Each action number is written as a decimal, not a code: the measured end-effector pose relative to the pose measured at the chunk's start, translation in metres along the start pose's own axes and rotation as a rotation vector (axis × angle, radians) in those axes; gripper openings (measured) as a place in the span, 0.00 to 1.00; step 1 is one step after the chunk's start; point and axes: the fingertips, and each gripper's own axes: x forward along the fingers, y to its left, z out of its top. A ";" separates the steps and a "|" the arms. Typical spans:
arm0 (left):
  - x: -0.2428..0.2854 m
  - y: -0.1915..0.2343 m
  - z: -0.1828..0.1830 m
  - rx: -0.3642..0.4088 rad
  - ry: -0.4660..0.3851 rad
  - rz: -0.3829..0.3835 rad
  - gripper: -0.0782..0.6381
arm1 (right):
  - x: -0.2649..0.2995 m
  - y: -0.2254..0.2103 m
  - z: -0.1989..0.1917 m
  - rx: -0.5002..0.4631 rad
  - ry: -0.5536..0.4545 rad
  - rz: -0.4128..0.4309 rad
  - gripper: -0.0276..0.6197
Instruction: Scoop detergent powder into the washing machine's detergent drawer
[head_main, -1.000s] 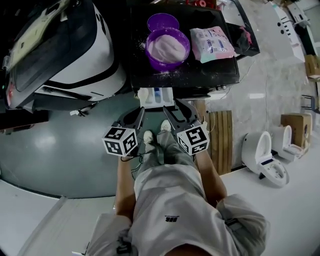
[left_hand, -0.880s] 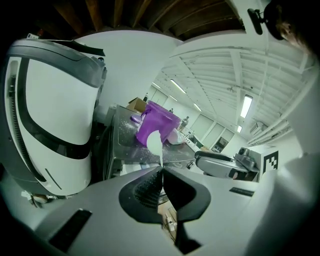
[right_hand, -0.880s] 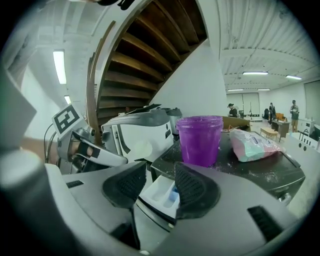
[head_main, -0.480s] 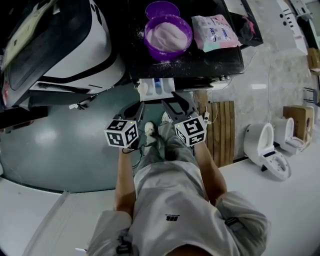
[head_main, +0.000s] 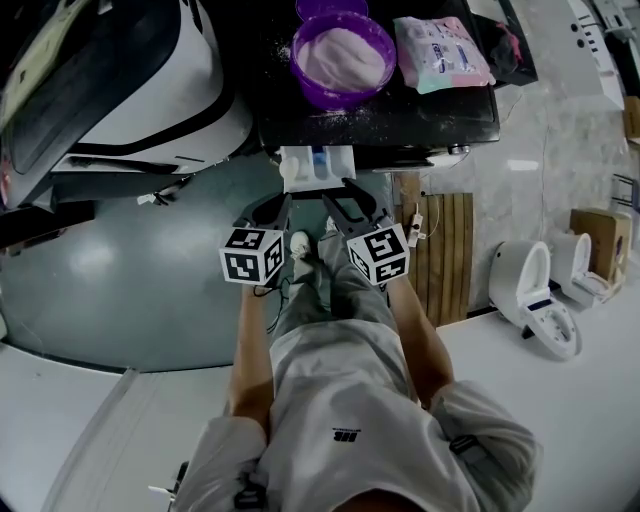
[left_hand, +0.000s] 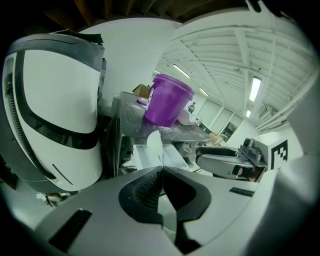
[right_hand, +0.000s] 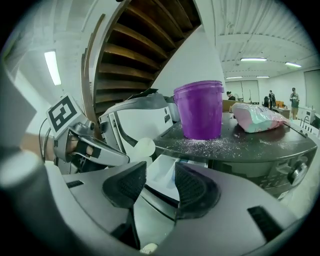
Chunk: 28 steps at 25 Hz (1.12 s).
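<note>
Detergent powder (head_main: 345, 52) fills the purple tub (head_main: 345, 99) on the washing machine (head_main: 430, 110). Below it, the drawer (head_main: 318, 165) stands pulled out. The left gripper (left_hand: 161, 171) pinches a white scoop (left_hand: 154, 144) near the drawer. The right gripper (right_hand: 161, 176) gapes, empty.

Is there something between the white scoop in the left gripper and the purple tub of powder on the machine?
Nothing visible does. The left gripper is shut on the white scoop, which is by the open drawer. The purple tub stands open on the machine top beyond, with only spilled powder around it.
</note>
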 end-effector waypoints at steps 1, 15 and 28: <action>0.002 0.001 -0.001 0.010 0.007 0.012 0.13 | 0.001 0.000 -0.002 0.002 0.002 0.002 0.32; 0.017 0.012 -0.013 0.202 0.113 0.185 0.13 | 0.008 0.003 -0.012 0.013 0.014 0.021 0.32; 0.021 0.011 -0.012 0.419 0.197 0.308 0.13 | 0.002 -0.002 -0.017 0.026 0.014 0.016 0.32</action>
